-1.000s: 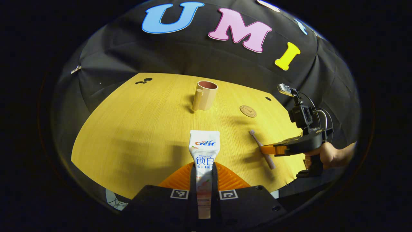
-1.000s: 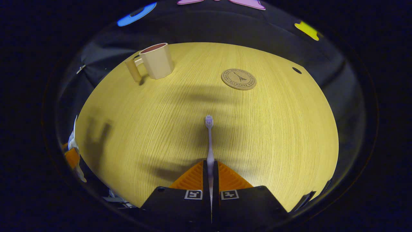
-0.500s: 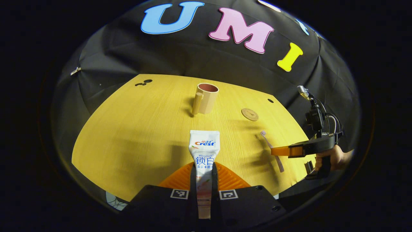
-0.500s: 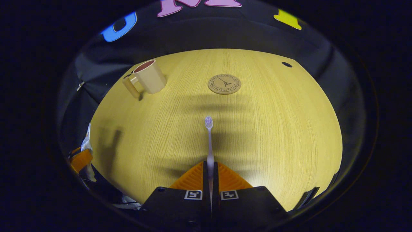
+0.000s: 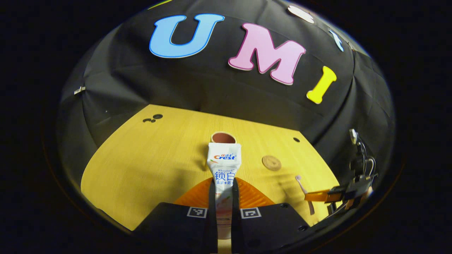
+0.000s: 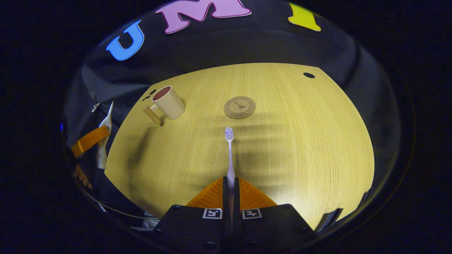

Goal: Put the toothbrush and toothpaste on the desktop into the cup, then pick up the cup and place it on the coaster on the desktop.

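My left gripper (image 5: 224,184) is shut on a white toothpaste tube (image 5: 224,165), which points forward and hides most of the beige cup (image 5: 222,137) behind it. My right gripper (image 6: 230,183) is shut on a pale toothbrush (image 6: 230,155), held above the wooden desktop (image 6: 300,134) with its bristle head pointing at the round cork coaster (image 6: 239,107). In the right gripper view the cup (image 6: 168,102) stands upright at the far left of the desktop, handle toward me. The left gripper (image 6: 90,140) with the tube (image 6: 103,141) shows at the left edge. The right gripper (image 5: 319,196) with the toothbrush (image 5: 303,186) shows low right in the left gripper view.
The coaster (image 5: 271,163) lies right of the cup, on the desktop (image 5: 141,162). Small dark holes (image 5: 296,139) sit near the desktop's far corners. The black cloth wall closes the booth behind the desktop.
Both grippers have risen from the desktop with their objects. The left gripper view has tilted up, so the cup now sits behind the tube's end. The right gripper has drawn back and lifted the toothbrush.
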Demonstrator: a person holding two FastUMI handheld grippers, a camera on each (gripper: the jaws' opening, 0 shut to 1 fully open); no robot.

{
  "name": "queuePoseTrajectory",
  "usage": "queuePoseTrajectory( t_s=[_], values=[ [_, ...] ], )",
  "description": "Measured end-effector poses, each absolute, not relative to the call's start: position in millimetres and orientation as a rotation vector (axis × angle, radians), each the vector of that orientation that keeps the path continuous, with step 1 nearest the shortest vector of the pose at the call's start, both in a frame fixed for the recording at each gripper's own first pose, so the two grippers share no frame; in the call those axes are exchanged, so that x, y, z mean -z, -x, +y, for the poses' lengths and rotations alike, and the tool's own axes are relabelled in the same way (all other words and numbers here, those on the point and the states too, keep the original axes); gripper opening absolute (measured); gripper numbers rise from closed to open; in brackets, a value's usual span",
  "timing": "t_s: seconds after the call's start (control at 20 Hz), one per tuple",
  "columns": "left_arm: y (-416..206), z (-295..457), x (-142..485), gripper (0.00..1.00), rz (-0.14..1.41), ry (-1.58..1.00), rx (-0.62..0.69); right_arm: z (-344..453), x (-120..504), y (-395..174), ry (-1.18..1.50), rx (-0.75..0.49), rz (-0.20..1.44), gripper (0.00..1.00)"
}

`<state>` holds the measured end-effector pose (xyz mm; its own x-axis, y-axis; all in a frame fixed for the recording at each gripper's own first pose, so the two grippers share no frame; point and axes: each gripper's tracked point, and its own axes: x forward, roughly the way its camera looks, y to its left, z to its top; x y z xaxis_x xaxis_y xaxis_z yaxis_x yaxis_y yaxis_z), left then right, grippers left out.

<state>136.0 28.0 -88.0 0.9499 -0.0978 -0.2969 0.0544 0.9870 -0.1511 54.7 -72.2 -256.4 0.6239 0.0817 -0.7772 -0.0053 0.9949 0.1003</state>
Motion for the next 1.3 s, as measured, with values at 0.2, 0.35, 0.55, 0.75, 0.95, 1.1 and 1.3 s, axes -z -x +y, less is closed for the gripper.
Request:
queuePoseTrajectory(
  t_s=[0.2, 0.35, 0.55, 0.75, 0.95, 1.1, 1.3],
  values=[
    [-187, 28, 49, 0.20, 0.222, 0.178, 0.051, -74, 246, -59, -0.132, -0.084, 0.893, 0.05],
    [-226, 24, 26, 0.20, 0.158, 0.194, 0.036, -74, 240, -62, -0.144, -0.114, 0.888, 0.06],
    [-278, 18, 7, 0.20, 0.085, 0.201, 0.031, -78, 239, -64, -0.148, -0.144, 0.898, 0.06],
    [-326, 13, 9, 0.19, 0.038, 0.236, 0.032, -80, 238, -64, -0.170, -0.158, 0.906, 0.06],
    [-361, 19, 29, 0.20, 0.029, 0.269, 0.008, -85, 245, -61, -0.159, -0.163, 0.934, 0.06],
    [-378, 26, 41, 0.20, 0.015, 0.290, -0.012, -88, 247, -62, -0.156, -0.159, 0.949, 0.06],
    [-384, 31, 66, 0.20, 0.033, 0.292, -0.042, -93, 256, -74, -0.168, -0.148, 0.959, 0.06]
  ],
)
